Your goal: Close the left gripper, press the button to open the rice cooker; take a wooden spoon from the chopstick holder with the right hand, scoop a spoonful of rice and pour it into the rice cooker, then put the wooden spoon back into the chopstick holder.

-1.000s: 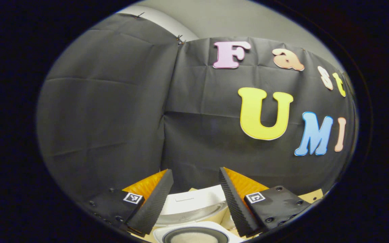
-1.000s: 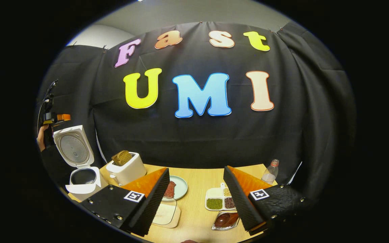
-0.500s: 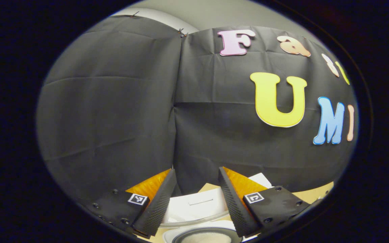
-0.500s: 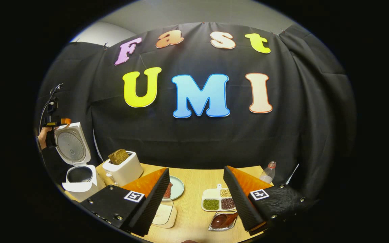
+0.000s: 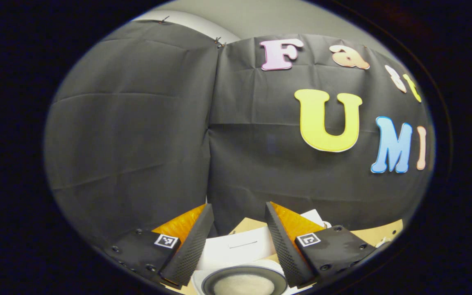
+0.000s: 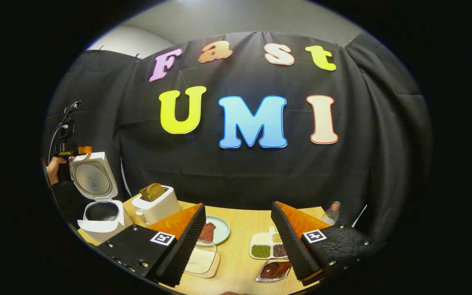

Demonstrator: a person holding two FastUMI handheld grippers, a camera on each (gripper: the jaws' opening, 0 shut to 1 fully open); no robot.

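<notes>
The white rice cooker [image 6: 101, 215] stands open at the table's left end, its lid [image 6: 92, 178] raised upright. A hand holds my left gripper [image 6: 72, 150] at the lid's top edge. In the left gripper view that gripper [image 5: 236, 246] is open and holds nothing; below it are the white lid [image 5: 240, 248] and the round inner pot [image 5: 244, 282], pale inside. My right gripper [image 6: 238, 246] hangs open and empty above the table's near side. Under its left finger lies a clear box of white rice [image 6: 201, 260].
A white toaster [image 6: 156, 203] with bread stands right of the cooker. On the wooden table [image 6: 240, 229] lie a plate with meat [image 6: 216, 231], a divided dish of beans [image 6: 266, 247], a small metal tray with a brown object [image 6: 273, 270] and a bottle [image 6: 330, 211].
The left gripper's view has dipped a little, so more of the inner pot shows between its fingers. The right gripper's view has shifted slightly. Both grippers stay open.
</notes>
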